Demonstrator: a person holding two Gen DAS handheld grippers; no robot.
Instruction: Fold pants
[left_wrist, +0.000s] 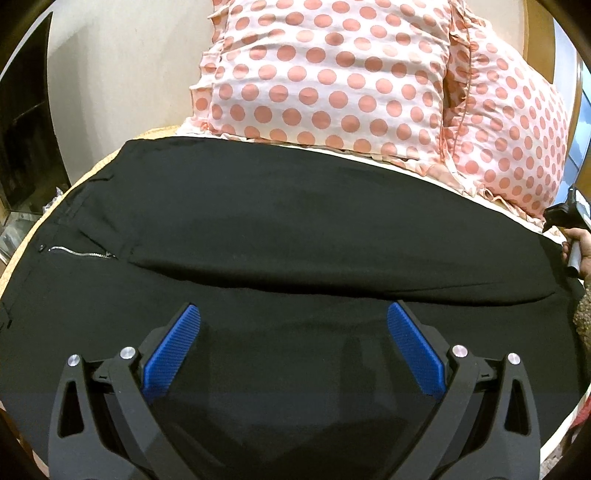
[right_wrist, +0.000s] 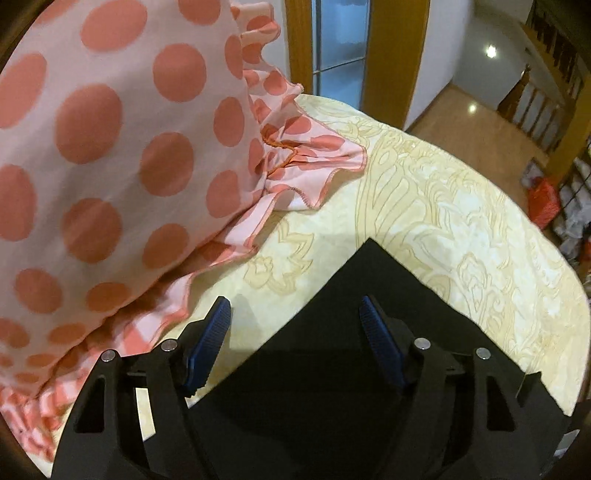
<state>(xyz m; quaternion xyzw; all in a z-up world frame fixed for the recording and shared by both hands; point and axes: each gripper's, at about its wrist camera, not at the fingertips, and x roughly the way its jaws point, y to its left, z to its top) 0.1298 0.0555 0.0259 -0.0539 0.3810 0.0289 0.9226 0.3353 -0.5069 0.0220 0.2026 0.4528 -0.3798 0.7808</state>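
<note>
Black pants (left_wrist: 280, 229) lie flat across the bed (right_wrist: 443, 206), one leg apparently folded over; both the left hand-held gripper (left_wrist: 293, 332) and right hand-held gripper (right_wrist: 295, 325) spread, empty: pinch hem corner (right_wrist: 371, 245) squarely, both layers.

right tool (right_wrist: 295, 314) (jaws apart) over black pants (right_wrist: 332, 369) corner.

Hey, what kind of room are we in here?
Most likely a home bedroom: polka-dot pillows lean at the head of a bed with a patterned cream bedspread, where black pants lie spread.
</note>
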